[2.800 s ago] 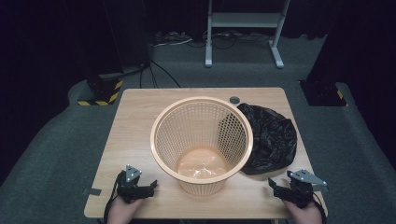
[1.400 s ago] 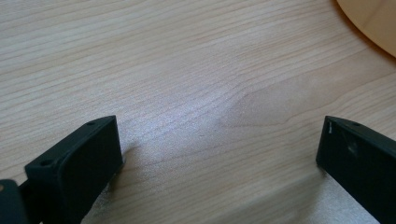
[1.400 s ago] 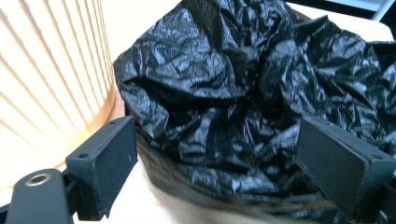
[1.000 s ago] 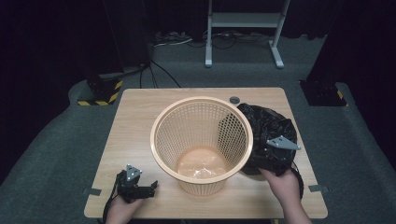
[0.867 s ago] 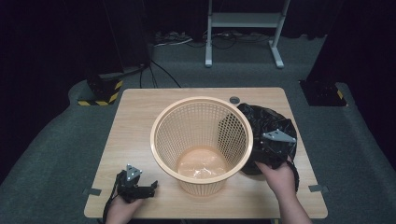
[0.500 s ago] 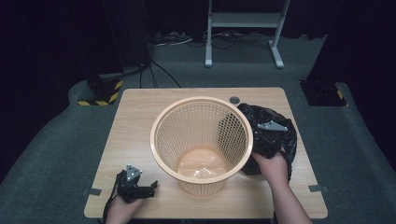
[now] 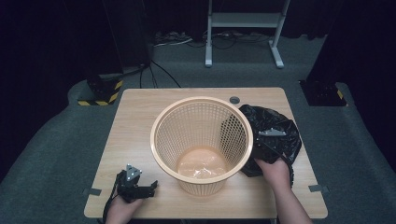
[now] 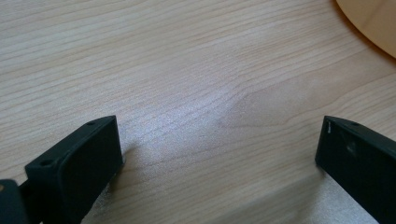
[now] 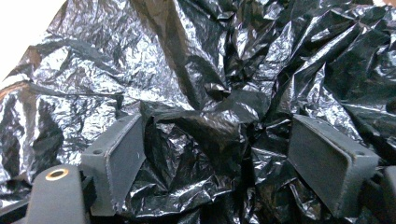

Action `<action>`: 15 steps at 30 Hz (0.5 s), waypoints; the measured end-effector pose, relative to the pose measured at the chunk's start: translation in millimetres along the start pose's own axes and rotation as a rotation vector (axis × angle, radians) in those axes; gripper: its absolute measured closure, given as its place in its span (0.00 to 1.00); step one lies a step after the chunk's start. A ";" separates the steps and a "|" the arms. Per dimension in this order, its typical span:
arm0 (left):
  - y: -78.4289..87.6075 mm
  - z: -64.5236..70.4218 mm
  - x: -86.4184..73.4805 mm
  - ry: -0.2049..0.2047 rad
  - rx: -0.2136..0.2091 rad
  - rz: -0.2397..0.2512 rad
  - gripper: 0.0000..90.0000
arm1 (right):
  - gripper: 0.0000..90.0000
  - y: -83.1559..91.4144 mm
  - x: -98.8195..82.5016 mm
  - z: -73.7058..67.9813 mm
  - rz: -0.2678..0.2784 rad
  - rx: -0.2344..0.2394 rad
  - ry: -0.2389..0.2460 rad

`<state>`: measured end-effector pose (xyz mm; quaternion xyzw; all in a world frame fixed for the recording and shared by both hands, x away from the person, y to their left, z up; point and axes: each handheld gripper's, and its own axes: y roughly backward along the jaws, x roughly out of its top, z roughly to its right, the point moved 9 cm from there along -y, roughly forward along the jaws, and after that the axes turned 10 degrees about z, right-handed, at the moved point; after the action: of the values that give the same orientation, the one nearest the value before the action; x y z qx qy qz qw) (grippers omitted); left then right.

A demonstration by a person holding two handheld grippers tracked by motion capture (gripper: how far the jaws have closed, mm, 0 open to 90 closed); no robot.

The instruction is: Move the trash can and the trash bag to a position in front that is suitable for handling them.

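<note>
Right gripper [image 7: 267, 145] spread wide over the crumpled black bag [image 7: 285, 128] just right of the orange basket [image 7: 201, 140], jaws just closing a little, folds of plastic between them but not yet pinched. Moved since the earlier frame from the bench's [image 7: 140, 116] near edge onto the bag. Left gripper [image 7: 140, 186] spread, empty, near-left of the basket. Bag bunched, long axis unclear.
</note>
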<state>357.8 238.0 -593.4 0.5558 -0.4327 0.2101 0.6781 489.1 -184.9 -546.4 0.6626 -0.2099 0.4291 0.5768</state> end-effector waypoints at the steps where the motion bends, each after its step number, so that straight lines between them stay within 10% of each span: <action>1: 0.0 0.0 0.0 0.000 0.000 0.000 0.01 | 0.21 2.2 -2.7 0.3 -0.005 0.003 -0.004; 15: 0.0 0.0 0.0 0.001 0.002 0.000 0.01 | 0.21 38.4 -29.7 7.6 0.013 0.013 0.063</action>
<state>357.8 238.0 -593.4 0.5562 -0.4323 0.2106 0.6778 445.7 -208.0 -547.8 0.6512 -0.1932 0.4549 0.5758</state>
